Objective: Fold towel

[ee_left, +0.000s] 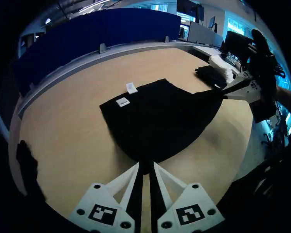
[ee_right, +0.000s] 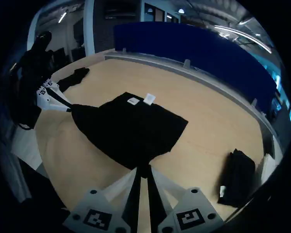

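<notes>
Because the left gripper [ee_left: 145, 163] and the right gripper [ee_right: 143, 168] each clamp a lifted corner of the black towel [ee_left: 161, 116], with the rest lying on the table [ee_left: 68, 128], uneven pulling may slip one corner free.

A pale wooden tabletop [ee_left: 68, 128] spreads wide, edged on the far side by a grey rim and a dark blue partition [ee_left: 95, 31]; monitors [ee_left: 236, 44] stand far right, strip lights [ee_right: 238, 34] overhead
</notes>
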